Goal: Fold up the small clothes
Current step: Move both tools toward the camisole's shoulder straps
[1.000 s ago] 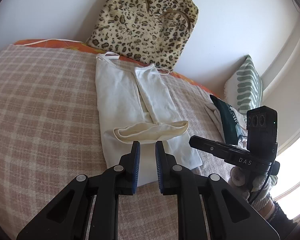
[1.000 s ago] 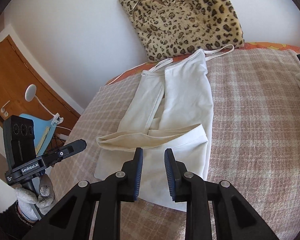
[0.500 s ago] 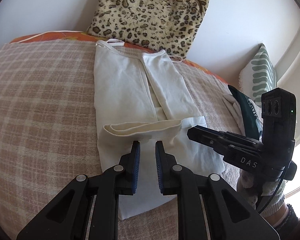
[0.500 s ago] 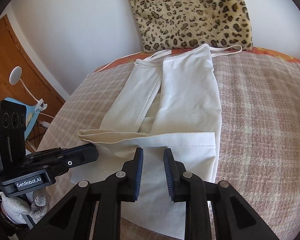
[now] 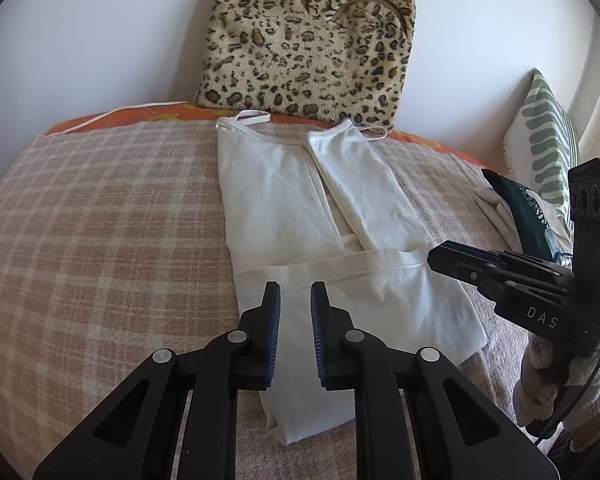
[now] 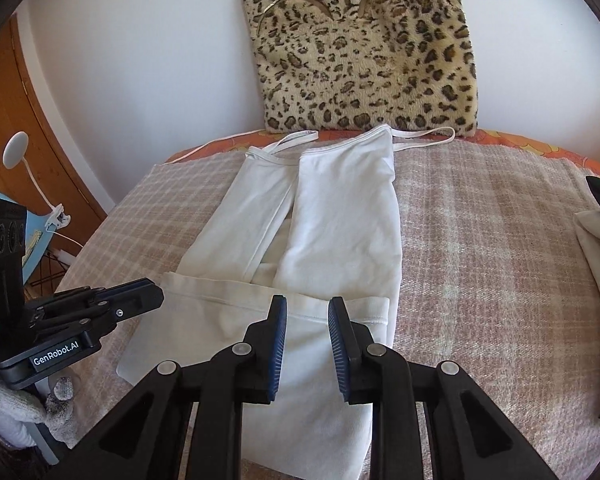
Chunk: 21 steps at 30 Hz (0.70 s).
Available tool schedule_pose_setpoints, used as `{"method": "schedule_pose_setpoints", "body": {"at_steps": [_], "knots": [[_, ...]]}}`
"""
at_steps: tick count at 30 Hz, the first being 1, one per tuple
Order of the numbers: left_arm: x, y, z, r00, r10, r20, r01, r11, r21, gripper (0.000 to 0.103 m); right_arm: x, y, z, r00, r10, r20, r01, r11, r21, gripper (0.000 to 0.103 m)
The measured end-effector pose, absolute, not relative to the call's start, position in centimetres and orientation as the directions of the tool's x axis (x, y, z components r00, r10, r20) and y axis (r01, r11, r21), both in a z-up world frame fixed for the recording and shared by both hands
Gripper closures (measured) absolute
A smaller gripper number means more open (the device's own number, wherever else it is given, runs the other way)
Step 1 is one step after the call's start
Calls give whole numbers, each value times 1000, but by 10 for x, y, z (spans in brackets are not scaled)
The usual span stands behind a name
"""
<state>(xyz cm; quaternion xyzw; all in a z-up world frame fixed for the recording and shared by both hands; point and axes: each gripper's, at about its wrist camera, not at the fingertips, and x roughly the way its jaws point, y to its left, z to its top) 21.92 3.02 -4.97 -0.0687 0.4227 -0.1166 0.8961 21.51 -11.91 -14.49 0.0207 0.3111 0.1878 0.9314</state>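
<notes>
The left tool point(image 5: 295, 292) hovers over the near part of the white camisole point(image 5: 300, 200), its blue-padded fingers point(image 5: 274, 320) a narrow gap apart with nothing between them; white cloth shows through the gap. The right tool point(image 6: 307, 308) hangs likewise over the same garment, its fingers point(image 6: 278, 340) parted a little wider and gripping nothing. Whether either tool's tips touch the cloth cannot be told.

The camisole lies on the bed's checked blanket point(image 5: 100, 240), its two sides folded lengthwise toward the middle and its bottom hem turned up toward the straps, so a hemmed edge runs across it just beyond both tools. The thin straps reach the leopard-print cushion point(image 5: 308, 40) leaning on the white wall.

The left wrist view alone shows the right tool from the side at its right edge point(image 5: 500, 276), held by a gloved hand point(image 5: 540, 376) just beside the garment's right border, plus a green-striped pillow point(image 5: 548, 148) and a dark green garment point(image 5: 520, 208) on a pale one beyond it. The right wrist view alone shows the left tool from the side point(image 6: 112, 300), close to the turned-up hem's left corner, with a wooden door point(image 6: 16, 112) and a white clip lamp point(image 6: 16, 148) past the bed's edge.
</notes>
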Motion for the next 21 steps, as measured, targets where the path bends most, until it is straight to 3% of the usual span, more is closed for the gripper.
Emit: {"method": "schedule_pose_setpoints", "body": {"at_steps": [15,21], "knots": [[200,7,-72,576,-212,-789,211,972,-106,89,203,-99,-172,682,323,-656,-380,923,59,80],[202,17,-76,561,-232,-794,174,972,-161,76,207,-97,-172,669,319,-671,-377,924,63,79]]}}
